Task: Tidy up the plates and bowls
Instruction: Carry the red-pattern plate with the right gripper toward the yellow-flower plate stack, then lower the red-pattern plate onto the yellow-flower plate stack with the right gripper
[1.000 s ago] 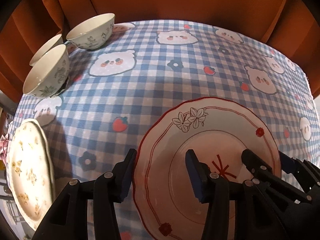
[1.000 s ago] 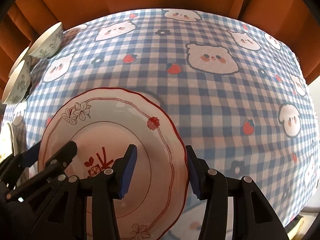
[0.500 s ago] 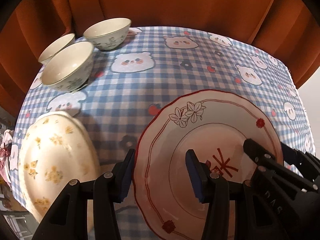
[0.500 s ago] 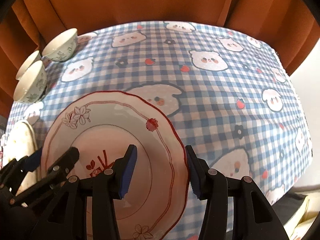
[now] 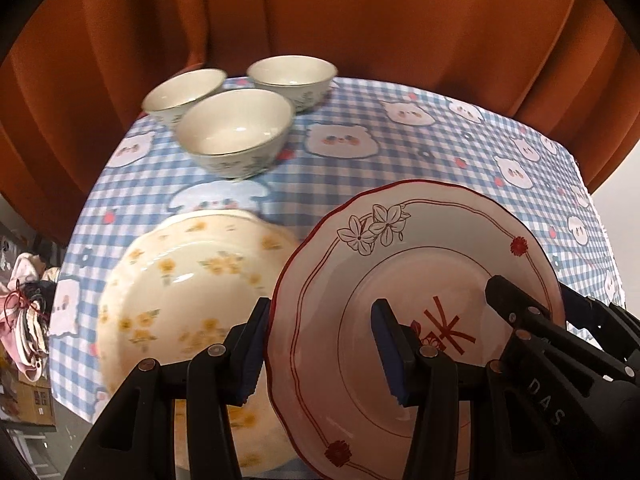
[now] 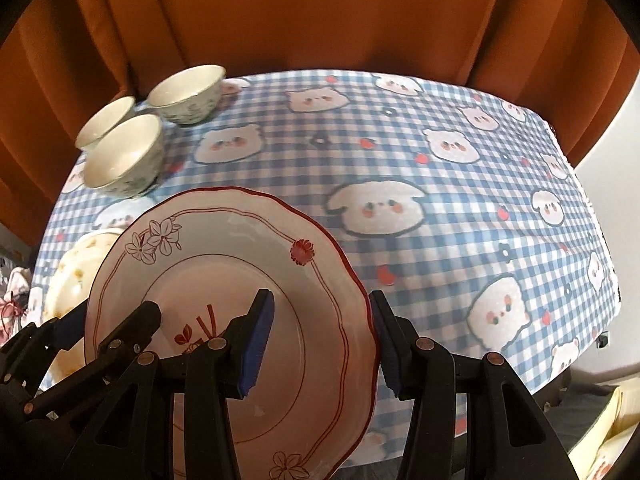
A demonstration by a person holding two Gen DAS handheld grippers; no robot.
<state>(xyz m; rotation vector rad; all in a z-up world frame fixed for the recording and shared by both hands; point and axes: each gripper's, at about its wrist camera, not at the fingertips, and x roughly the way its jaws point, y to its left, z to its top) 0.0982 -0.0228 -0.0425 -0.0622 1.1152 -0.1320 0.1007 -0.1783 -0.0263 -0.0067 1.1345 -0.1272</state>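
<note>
- Left gripper [image 5: 320, 344]: jaws part open and closed across the left rim of the red plate [image 5: 416, 320]. One blue pad sits under the rim's outer edge, the other on the plate's inner face.
- Right gripper [image 6: 322, 344]: same stance on the plate's right rim, one pad on the inner face, one outside the scalloped edge. Jaws part open, gripping the rim.
- Each gripper shows in the other's view as black linkage at the plate's far side.
- Red plate: held between both grippers, lifted off the cloth and tilted toward the cameras. White with a red scalloped edge line, outlined flowers at upper left, small red blossoms on the rim, red branch motif in the well.
- Yellow plate [image 5: 184, 292]: cream with yellow flower sprigs, lies on the table just left of the red plate. The red plate's left edge overlaps it in the left wrist view; whether they touch, cannot tell. In the right wrist view only a sliver [image 6: 76, 264] shows behind the red plate.
- Bowls: three white bowls with green sprig pattern clustered at the far left corner of the table. Near bowl [image 5: 236, 132], left bowl [image 5: 182, 94], far bowl [image 5: 292, 80]. All upright, standing close together.
- Cloth [image 6: 440, 208]: blue-white check with bear faces, strawberries, small flowers; covers the table.
- Curtain [image 6: 320, 16]: orange, pleated, hangs behind the table.
- Bundle [image 5: 22, 312]: pink and dark fabric off the table's left edge, blurred.
</note>
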